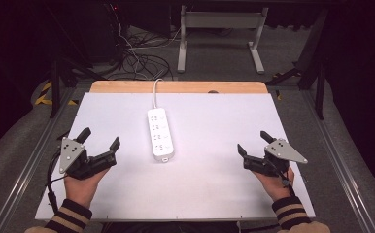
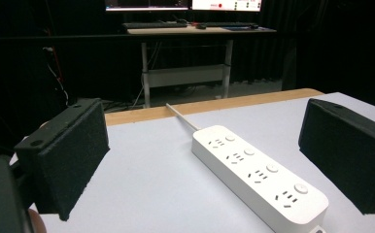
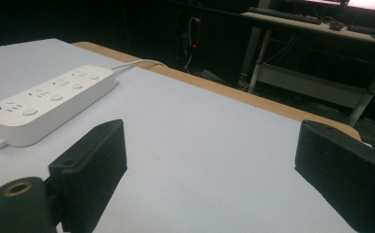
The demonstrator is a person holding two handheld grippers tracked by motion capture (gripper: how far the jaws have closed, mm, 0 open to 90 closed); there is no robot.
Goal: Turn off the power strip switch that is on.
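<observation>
**Desk:** Dark lab, cables on the floor behind a white table with a wooden strip along its far edge. What is on it?

**Photographer:** One white power strip, lying flat near the middle, lengthwise away from the person, its cord running off over the far edge. Four socket groups, each with a round button. Nothing is plugged in.

**Desk:** And the hands?

**Photographer:** A person in striped cuffs holds the left gripper and the right gripper low over the near corners, one on each side of the strip and both well apart from it. Each claw stands wide apart with nothing between its pads. In the left gripper view the strip sits just ahead, between the jaws; in the right gripper view it lies off to the left.

**Desk:** What step is this?

**Photographer:** By my reading, the very start: poised, nothing touched yet. The next move probably calls for one gripper to travel inward to the strip, and a press on a button would need a jaw tip brought down squarely.

**Desk:** Any containers?

**Photographer:** None on the table; the strip is its sole item.
</observation>
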